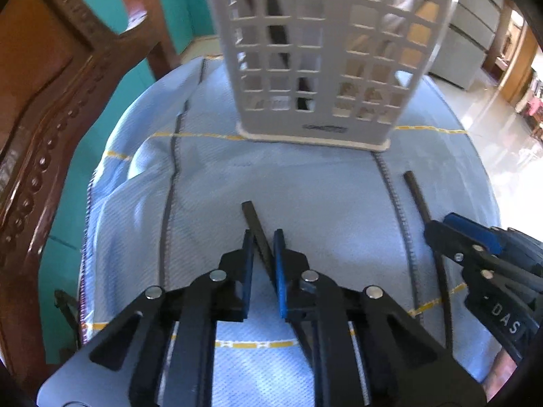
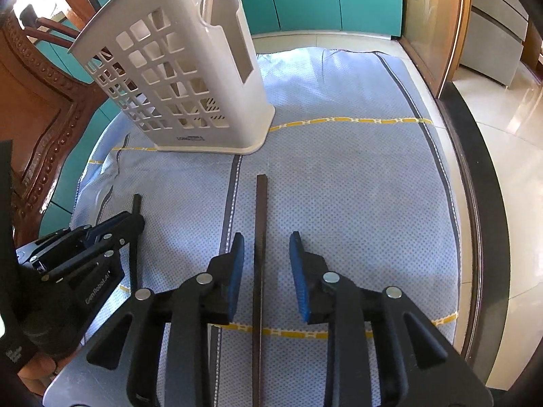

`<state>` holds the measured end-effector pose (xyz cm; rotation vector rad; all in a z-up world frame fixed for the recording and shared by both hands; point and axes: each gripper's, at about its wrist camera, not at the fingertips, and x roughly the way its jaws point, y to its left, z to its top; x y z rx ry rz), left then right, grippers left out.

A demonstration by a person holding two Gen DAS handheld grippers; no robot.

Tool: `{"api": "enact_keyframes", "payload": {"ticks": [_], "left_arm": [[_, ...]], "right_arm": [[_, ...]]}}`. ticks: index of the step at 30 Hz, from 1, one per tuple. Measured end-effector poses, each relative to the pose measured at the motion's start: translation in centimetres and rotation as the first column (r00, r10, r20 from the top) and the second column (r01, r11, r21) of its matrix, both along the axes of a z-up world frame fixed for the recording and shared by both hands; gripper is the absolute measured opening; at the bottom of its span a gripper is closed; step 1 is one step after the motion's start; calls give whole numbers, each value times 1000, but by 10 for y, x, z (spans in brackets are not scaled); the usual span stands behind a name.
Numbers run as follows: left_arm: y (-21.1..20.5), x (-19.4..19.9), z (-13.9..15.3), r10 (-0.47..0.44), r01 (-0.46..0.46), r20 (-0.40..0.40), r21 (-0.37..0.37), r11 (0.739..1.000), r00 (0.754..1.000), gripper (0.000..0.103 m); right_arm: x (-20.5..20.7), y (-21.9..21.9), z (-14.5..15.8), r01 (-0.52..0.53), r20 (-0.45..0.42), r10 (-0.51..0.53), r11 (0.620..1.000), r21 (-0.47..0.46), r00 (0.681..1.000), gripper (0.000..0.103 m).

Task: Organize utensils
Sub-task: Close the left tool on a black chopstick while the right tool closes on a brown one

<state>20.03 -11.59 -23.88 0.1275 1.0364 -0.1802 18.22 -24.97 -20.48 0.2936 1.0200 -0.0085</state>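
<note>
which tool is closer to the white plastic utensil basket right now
Left, narrowly. The left tool, shut on one dark chopstick, points straight at the white plastic utensil basket. The right tool straddles the other dark chopstick, off to the basket's right.

The left hand-held gripper points steeply down, its blue pads pinched onto a thin dark stick. The right hand-held gripper also tilts down, jaws apart, pads clear of the stick between them.

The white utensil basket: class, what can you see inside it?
Through the white utensil basket's lattice, a dark upright stick-like utensil shows. Its tip and the basket floor are hidden by the walls.
</note>
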Motion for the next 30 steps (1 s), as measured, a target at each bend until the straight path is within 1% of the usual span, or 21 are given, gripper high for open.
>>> {"api": "enact_keyframes", "payload": {"ticks": [2, 6, 7, 9, 12, 15, 18, 22, 23, 30], "left_arm": [[-3, -4, 5, -5, 5, 25, -9, 1000, 1000, 12], [-2, -12, 28, -8, 2, 129, 45, 999, 992, 12], [-1, -13, 32, -5, -2, 131, 49, 999, 991, 13], [1, -14, 34, 10, -15, 113, 42, 999, 994, 16], [25, -6, 25, 57, -58, 56, 17, 998, 997, 18], [44, 4, 22, 107, -107, -6, -12, 994, 994, 18], [53, 9, 18, 139, -139, -36, -14, 990, 990, 18], [45, 6, 13, 108, -109, -48, -4, 994, 993, 20], [45, 12, 9, 101, -101, -46, -1, 995, 994, 21], [28, 4, 13, 54, -53, -21, 17, 998, 998, 29]], "right_arm": [[-1, -1, 0, 1, -1, -1, 1000, 1, 1000, 28], [-2, -2, 0, -3, -2, 3, 1000, -2, 1000, 28], [-2, -2, 0, -6, -1, 6, 1000, -5, 1000, 28], [-2, -1, 0, -12, 3, 12, 1000, -10, 1000, 28], [-2, 0, 0, -16, 4, 16, 1000, -19, 1000, 29], [-1, 1, 0, -19, 2, 19, 1000, -15, 1000, 32], [0, 3, 0, -26, 3, 26, 999, -24, 1000, 34], [3, 8, 0, -35, 6, 36, 998, -43, 999, 34], [3, 9, 0, -37, 7, 37, 998, -46, 999, 34], [6, 20, -1, -60, 18, 63, 991, -123, 998, 34]]}}
